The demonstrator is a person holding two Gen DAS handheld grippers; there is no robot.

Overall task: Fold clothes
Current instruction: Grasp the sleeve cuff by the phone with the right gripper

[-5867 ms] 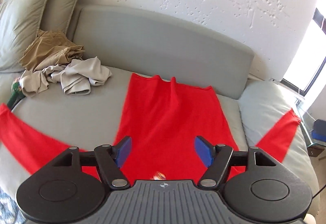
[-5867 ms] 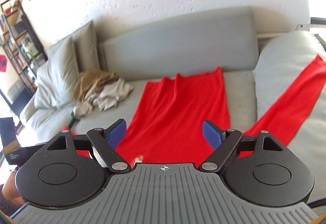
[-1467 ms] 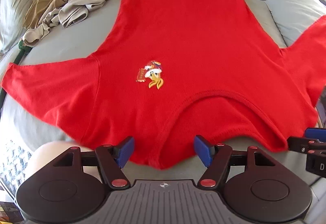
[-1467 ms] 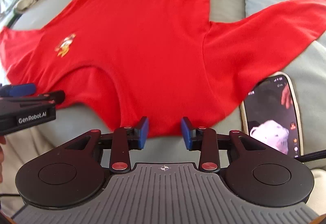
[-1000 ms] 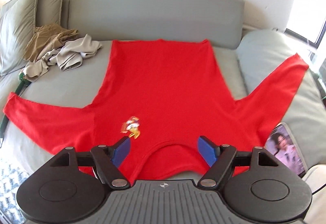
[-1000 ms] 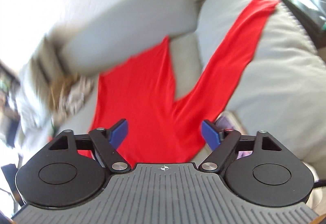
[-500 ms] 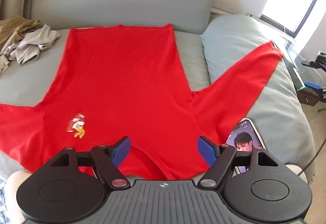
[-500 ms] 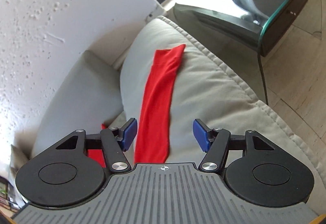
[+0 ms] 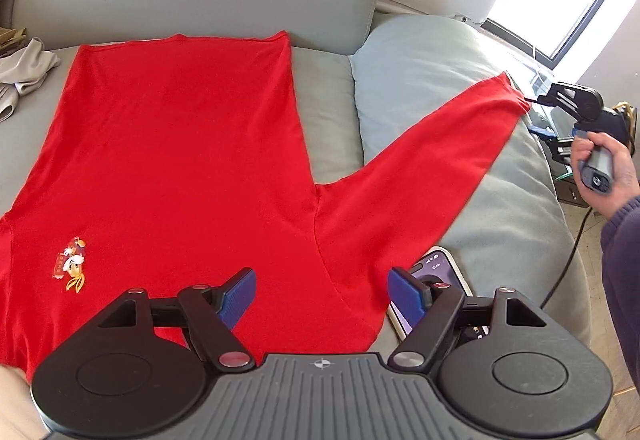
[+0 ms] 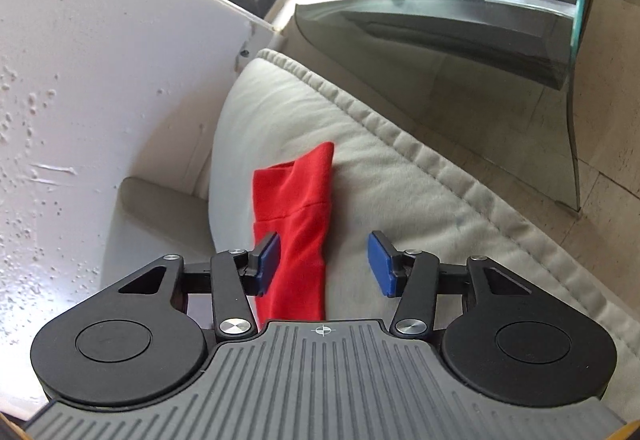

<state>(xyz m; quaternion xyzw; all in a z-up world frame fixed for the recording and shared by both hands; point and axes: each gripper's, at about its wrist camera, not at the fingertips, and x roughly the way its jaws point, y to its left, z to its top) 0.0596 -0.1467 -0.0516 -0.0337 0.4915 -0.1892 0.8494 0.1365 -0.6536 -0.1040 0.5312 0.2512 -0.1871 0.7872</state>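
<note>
A red long-sleeved shirt (image 9: 180, 160) with a small cartoon badge lies spread flat on a grey sofa. My left gripper (image 9: 322, 294) hovers open above its near right shoulder, nothing between the pads. The right sleeve (image 9: 420, 168) runs up over a pale cushion to its cuff (image 10: 298, 200). My right gripper (image 10: 325, 264) straddles that cuff, its jaws closing. The sleeve lies beside the left pad and well clear of the right one. In the left wrist view, a hand (image 9: 612, 176) holds the right gripper (image 9: 534, 114) at the sleeve's tip.
A phone (image 9: 434, 272) with a lit screen lies by the shirt's near shoulder, partly under the left gripper. Beige clothes (image 9: 24, 68) are piled at the far left. A glass side table (image 10: 480, 20) stands just beyond the cushion (image 10: 400, 200), by a white wall.
The right gripper swung away from the shirt's body, came down onto the sleeve cuff and narrowed its jaws. The left gripper shifted right and lower, toward the shirt's right shoulder and the phone.
</note>
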